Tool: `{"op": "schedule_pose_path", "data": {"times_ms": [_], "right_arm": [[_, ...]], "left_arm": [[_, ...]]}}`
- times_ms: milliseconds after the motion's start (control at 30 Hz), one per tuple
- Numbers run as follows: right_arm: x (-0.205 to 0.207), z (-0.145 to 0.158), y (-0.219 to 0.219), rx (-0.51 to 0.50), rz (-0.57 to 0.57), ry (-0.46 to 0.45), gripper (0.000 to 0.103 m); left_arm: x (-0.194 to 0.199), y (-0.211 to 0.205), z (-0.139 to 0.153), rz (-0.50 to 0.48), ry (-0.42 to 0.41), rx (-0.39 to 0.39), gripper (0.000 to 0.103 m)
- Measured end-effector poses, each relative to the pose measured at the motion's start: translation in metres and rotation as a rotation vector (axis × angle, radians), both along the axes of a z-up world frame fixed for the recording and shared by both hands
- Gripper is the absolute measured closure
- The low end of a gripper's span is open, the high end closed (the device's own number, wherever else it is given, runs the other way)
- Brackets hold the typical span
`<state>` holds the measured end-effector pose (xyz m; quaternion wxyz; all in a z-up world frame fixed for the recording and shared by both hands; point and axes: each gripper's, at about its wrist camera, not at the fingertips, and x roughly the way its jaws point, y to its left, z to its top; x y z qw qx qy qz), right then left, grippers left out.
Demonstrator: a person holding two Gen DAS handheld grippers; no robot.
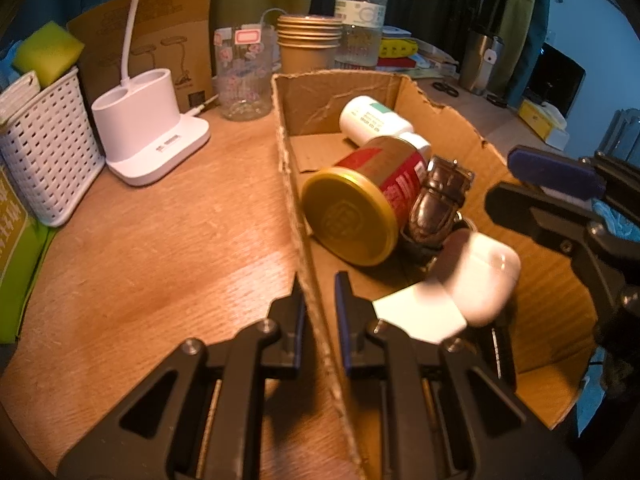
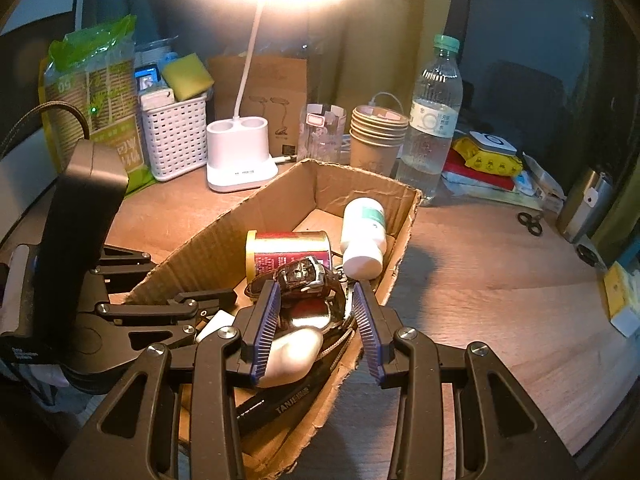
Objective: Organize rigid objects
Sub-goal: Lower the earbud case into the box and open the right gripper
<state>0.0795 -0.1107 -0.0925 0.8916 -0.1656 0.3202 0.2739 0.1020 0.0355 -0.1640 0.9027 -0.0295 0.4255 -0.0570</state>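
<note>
left gripper clamps cardboard box wall; right gripper open; tin on side, lid toward left camera

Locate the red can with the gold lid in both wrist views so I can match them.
Left wrist: red can lies on its side mid-frame inside the cardboard box, gold lid facing the camera.
Right wrist: red can sits centre frame in the box, just beyond the watch.
Shared landmark: white pill bottle, lying beside the can.

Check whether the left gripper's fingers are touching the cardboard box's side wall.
Touching. The left wrist view shows the left gripper fingers clamped on the brown cardboard box's wall.
</note>
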Motion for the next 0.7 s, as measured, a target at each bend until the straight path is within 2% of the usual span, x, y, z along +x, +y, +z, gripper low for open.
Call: {"op": "schedule_pose_path", "data": {"times_ms": [367, 433, 600, 700], "right_arm": [[-0.004, 0.011, -0.011, 0.013, -0.035, -0.019, 0.062], [-0.003, 0.013, -0.013, 0.018, -0.046, -0.022, 0.061], [-0.004, 0.016, -0.019, 0.024, -0.073, -0.024, 0.061], [-0.005, 0.021, -0.025, 0.036, -0.097, -0.030, 0.056]], "left_arm": [[-0.007, -0.008, 0.008, 0.004, -0.032, 0.034, 0.088], [-0.008, -0.010, 0.011, -0.001, -0.052, 0.046, 0.079], [-0.014, -0.008, 0.022, 0.016, -0.092, 0.047, 0.075], [-0.017, -0.009, 0.028, 0.017, -0.115, 0.047, 0.073]]}}
